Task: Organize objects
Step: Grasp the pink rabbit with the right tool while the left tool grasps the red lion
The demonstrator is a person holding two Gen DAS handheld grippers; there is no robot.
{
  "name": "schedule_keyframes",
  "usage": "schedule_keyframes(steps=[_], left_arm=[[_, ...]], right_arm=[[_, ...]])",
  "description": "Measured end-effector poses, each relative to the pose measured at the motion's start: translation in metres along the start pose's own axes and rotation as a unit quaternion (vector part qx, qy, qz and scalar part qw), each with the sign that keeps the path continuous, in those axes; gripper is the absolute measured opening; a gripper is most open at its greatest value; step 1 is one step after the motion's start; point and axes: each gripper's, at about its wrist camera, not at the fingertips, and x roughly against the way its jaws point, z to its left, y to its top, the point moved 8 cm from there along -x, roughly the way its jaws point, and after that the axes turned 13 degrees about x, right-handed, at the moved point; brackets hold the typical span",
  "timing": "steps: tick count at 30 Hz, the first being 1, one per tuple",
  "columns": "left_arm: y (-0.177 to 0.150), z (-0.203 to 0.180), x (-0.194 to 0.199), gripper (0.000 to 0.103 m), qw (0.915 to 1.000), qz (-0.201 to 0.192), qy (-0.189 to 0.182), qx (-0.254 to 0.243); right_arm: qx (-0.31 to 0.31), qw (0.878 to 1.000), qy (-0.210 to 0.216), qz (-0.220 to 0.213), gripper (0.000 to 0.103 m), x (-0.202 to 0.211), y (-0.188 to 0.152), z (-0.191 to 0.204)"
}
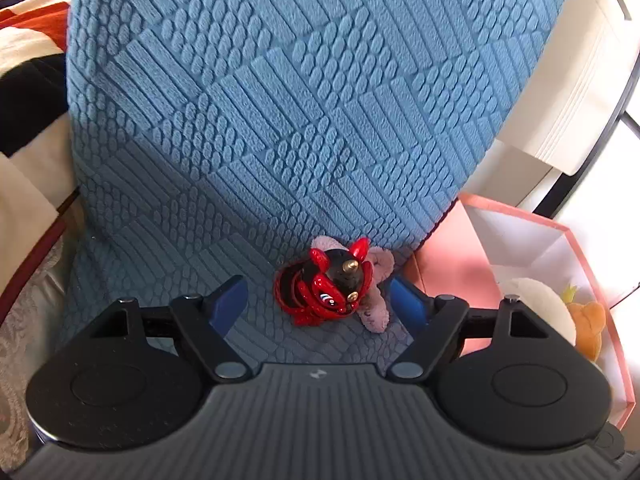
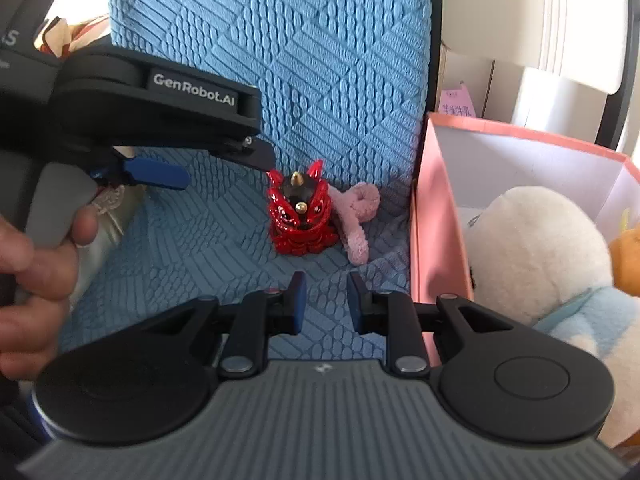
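Observation:
A glossy red lion figurine (image 1: 320,292) (image 2: 302,216) stands on the blue textured seat cushion (image 1: 180,240) (image 2: 208,248), against the backrest. A small pink plush (image 1: 376,308) (image 2: 356,216) lies touching its right side. My left gripper (image 1: 316,284) is open wide, and the figurine sits just ahead between its blue fingertips, untouched. From the right wrist view the left gripper (image 2: 224,172) hovers just left of and above the figurine. My right gripper (image 2: 327,280) sits a little short of the figurine, jaws narrowly apart with nothing between them.
A pink box (image 1: 460,240) (image 2: 432,220) stands right of the seat, holding a white plush (image 1: 536,304) (image 2: 536,248) and an orange one (image 1: 588,320) (image 2: 628,256). A person's hand (image 2: 36,272) grips the left gripper's handle. Patterned bedding (image 1: 32,60) lies at the left.

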Motion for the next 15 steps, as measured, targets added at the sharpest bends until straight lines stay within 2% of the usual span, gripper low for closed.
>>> schedule_keyframes(steps=[8,11,15], left_arm=[[0.01,0.006,-0.024,0.082,1.0,0.005,-0.002,0.0],[0.011,0.001,-0.034,0.082,0.9999,0.005,0.002,-0.013],[0.012,0.002,-0.047,0.081,0.9996,0.012,0.005,-0.026]], right_arm=[[-0.005,1.0,-0.016,0.007,0.026,-0.021,0.002,-0.005],[0.006,1.0,-0.024,-0.015,0.026,-0.022,0.006,-0.001],[0.002,0.999,-0.037,0.001,0.026,-0.033,0.002,-0.003]])
